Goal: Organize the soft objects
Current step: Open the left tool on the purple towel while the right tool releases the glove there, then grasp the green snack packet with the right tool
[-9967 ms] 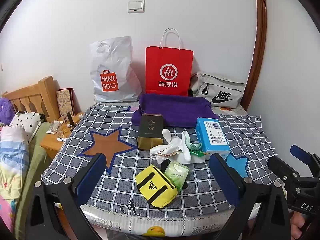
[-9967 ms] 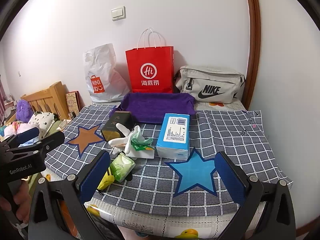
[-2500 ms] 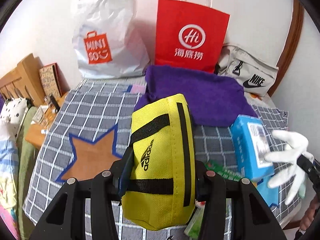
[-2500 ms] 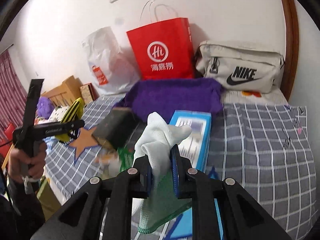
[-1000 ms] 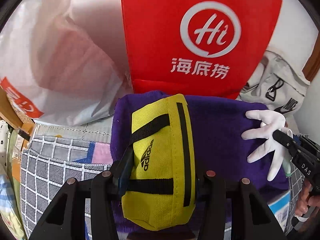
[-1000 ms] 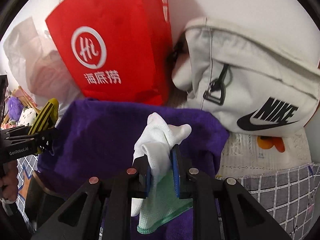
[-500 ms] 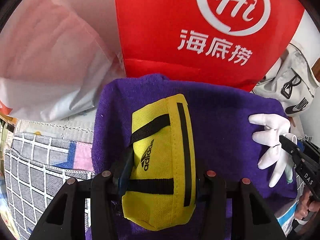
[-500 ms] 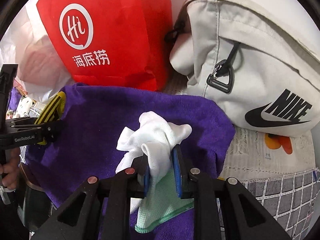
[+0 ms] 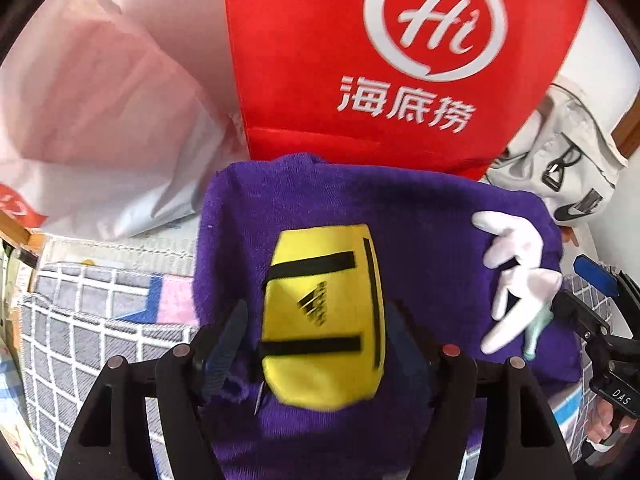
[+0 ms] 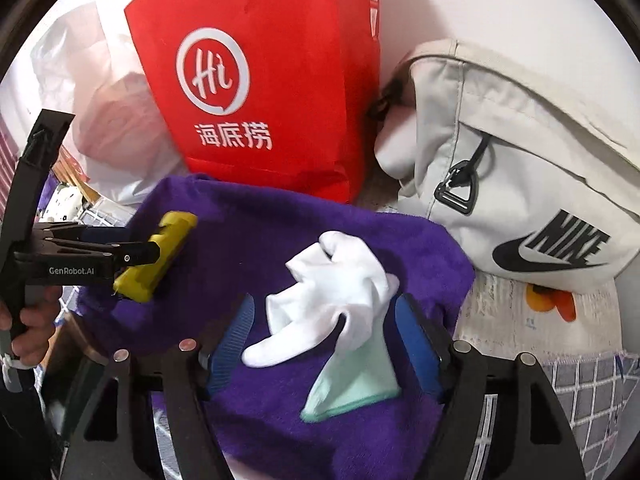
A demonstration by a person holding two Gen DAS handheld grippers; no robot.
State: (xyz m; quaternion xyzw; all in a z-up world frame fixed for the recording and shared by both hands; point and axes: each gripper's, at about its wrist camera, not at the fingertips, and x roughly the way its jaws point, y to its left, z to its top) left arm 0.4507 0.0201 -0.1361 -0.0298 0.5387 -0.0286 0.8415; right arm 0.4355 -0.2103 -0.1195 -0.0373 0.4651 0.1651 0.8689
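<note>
Both tools are releasing at once. We see the left gripper (image 9: 316,344) with its jaws opening: the small yellow fabric pouch with black straps (image 9: 324,332) lies between the blue pads, with a gap on each side, and rests on the folded purple plush towel (image 9: 400,216). A second ago the same pouch was clamped tight between those pads. The right gripper (image 10: 328,344) is likewise opening; the white knit glove with a pale green cuff (image 10: 332,300), pinched a second ago, now lies slack on the towel between its spread pads.

For the task, we judge that both soft items have reached the towel, which appears to serve as the collection spot. The pouch sits toward the towel's left half, the glove toward its right, well apart.

Clearance notes:
- The red paper carrier bag with a white logo (image 10: 260,92) stands just behind the towel's rear edge, so forward travel is blocked.
- The white plastic shopping bag (image 9: 112,112) sits rear-left and the grey canvas sling bag with a black swoosh (image 10: 520,184) rear-right, close to the towel's corners.
- Open room lies toward the near side, over the grey checked bedcover (image 9: 92,344). We would withdraw each tool upward and back, so that no pad drags the released fabric.
</note>
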